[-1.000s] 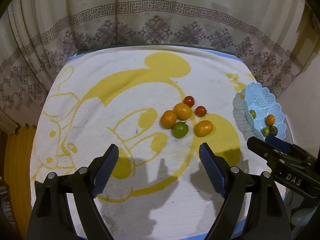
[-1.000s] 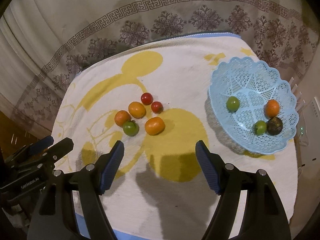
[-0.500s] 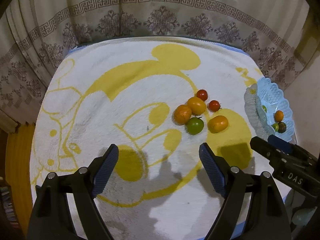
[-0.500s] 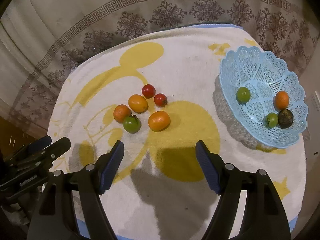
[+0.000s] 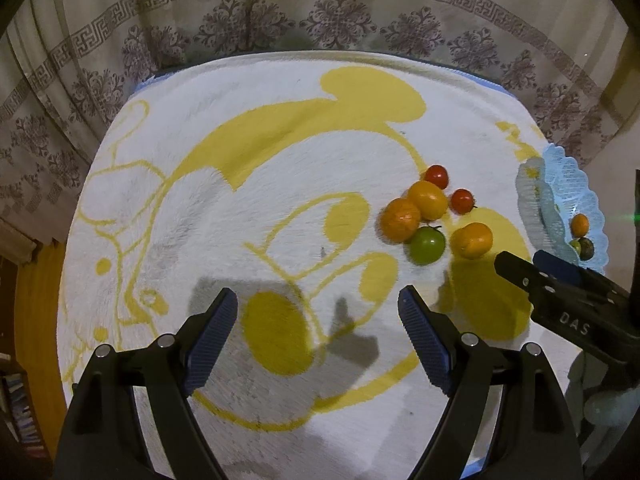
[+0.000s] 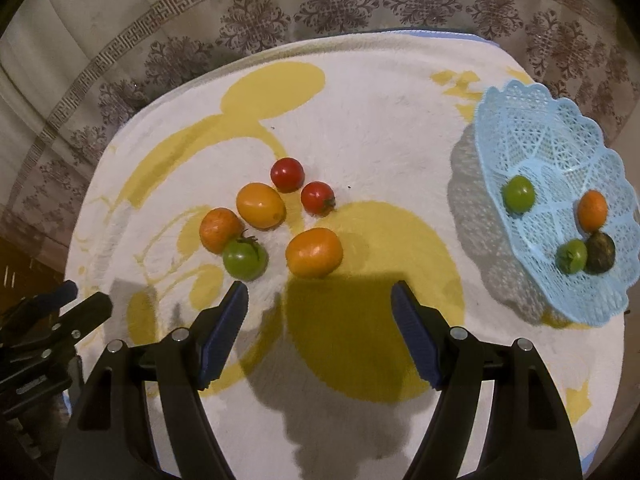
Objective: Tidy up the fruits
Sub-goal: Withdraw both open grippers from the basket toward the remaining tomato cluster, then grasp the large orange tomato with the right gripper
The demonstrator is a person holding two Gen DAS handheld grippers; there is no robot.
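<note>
A: The right claw [image 6: 319, 312] hangs wide open and empty, just short of the nearest orange fruit [image 6: 314, 252], with the gap between its two blue pads already lined up on it. The left claw [image 5: 318, 316] is spread just as wide, also holding nothing, farther from the loose fruit.

B: So the right one takes the next pick?

A: I'd judge so. Ease it forward until the pads sit on either side of that orange fruit at its widest part, then close gently; it looks round and smooth, so a pinch too high could squirt it out. Mind the green tomato [image 6: 244, 259] just beside it; the near pad could nudge it.

B: And where does it go?

A: Into the light blue lattice basket [image 6: 520, 128], which sits well apart from the loose fruit, at the table edge. Lower it in and don't drop it from height, since the basket looks light and tilted.

B: Count for me.

A: Away from the basket, on the yellow-and-white cloth [image 6: 380, 112]: six pieces. Three orange, one green tomato, two small red tomatoes [image 6: 287, 174]. Inside the basket: four. Two green, one orange [image 6: 592, 211], one dark brownish fruit [image 6: 600, 251] I can't identify. Ten in all.
</note>
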